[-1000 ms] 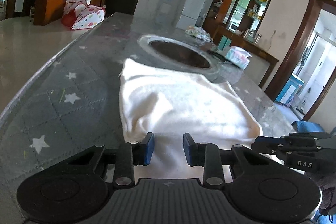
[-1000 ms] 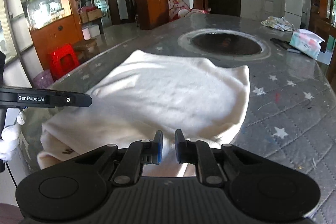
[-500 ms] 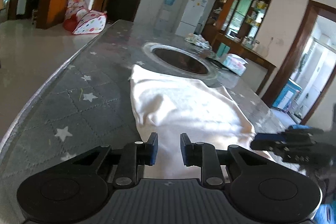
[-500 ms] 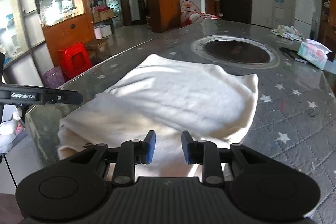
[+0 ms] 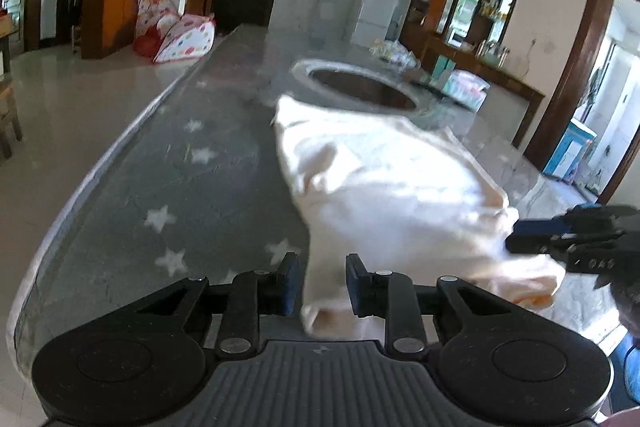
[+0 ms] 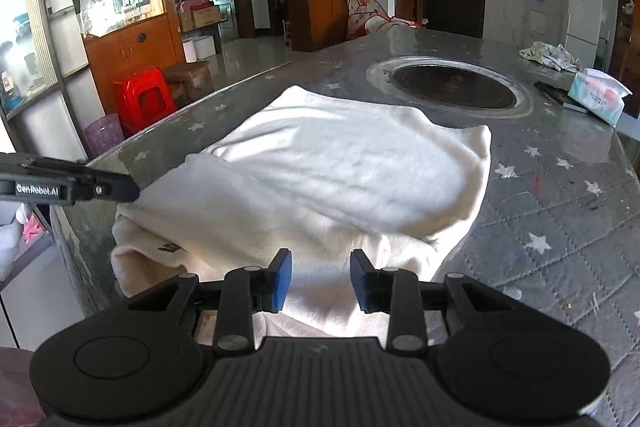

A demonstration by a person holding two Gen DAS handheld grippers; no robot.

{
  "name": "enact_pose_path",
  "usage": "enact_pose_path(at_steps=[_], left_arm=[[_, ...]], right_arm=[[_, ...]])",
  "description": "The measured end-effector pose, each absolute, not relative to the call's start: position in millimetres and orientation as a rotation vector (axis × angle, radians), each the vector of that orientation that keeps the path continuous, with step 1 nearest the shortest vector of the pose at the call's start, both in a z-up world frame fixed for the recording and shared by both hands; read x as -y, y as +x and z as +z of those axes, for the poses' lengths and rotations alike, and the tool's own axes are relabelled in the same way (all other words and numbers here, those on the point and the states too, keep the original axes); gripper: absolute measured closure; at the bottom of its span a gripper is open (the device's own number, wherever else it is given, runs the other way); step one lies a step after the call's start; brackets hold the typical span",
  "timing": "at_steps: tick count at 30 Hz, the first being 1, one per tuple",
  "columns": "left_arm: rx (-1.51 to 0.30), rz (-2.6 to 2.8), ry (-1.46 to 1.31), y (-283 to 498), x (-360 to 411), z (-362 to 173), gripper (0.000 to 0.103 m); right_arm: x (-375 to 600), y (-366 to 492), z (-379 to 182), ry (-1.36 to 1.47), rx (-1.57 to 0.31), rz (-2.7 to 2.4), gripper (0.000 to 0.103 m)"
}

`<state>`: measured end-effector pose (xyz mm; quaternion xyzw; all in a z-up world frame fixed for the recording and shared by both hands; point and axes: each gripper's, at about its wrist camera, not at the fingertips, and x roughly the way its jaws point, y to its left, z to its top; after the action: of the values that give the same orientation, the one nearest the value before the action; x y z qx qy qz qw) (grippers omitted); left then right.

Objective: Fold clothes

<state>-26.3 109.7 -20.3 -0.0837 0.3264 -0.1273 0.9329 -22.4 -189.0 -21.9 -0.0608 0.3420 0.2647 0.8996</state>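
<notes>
A cream-white garment [image 6: 340, 179] lies folded on the grey star-patterned table [image 6: 560, 227], its near edge hanging over the table's front edge. It also shows in the left wrist view [image 5: 392, 195], blurred. My left gripper [image 5: 319, 285] is open, with the garment's near-left corner between its blue pads, not clamped. My right gripper [image 6: 320, 281] is open over the garment's near edge. Each gripper shows at the side of the other's view, the right one [image 5: 576, 239] and the left one [image 6: 68, 183].
A round dark recess [image 6: 452, 85] is set in the table beyond the garment. A tissue pack [image 6: 598, 97] and a crumpled cloth [image 6: 550, 55] lie at the far right. A red stool [image 6: 144, 99] and cabinets stand left of the table.
Both grippers have opened wider and drawn back toward the table's front edge. The garment's near edge now hangs looser over the front edge.
</notes>
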Motion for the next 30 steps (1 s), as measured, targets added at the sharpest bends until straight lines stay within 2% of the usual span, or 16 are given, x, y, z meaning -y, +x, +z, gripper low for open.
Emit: enact_pose_path(at_steps=[10,18,27,30], left_arm=[[-0.642,-0.331,-0.168,0,-89,-14,0.074],[-0.688,-0.328,-0.149,23,-82,-31,0.074],[-0.668,-0.393,-0.044,-14,-85,-13,0.070],[-0.659,-0.449,0.035,-36,-84,-6,0.064]], right_arm=[[190,-17,-16,-0.128,-0.685,0.528,0.070],[187,-3,-31,-0.149,-0.724,0.531,0.068],[185,-13,-20,-0.231,-0.707,0.572,0.062],[186,-19,-16,-0.267,-0.700,0.588,0.060]])
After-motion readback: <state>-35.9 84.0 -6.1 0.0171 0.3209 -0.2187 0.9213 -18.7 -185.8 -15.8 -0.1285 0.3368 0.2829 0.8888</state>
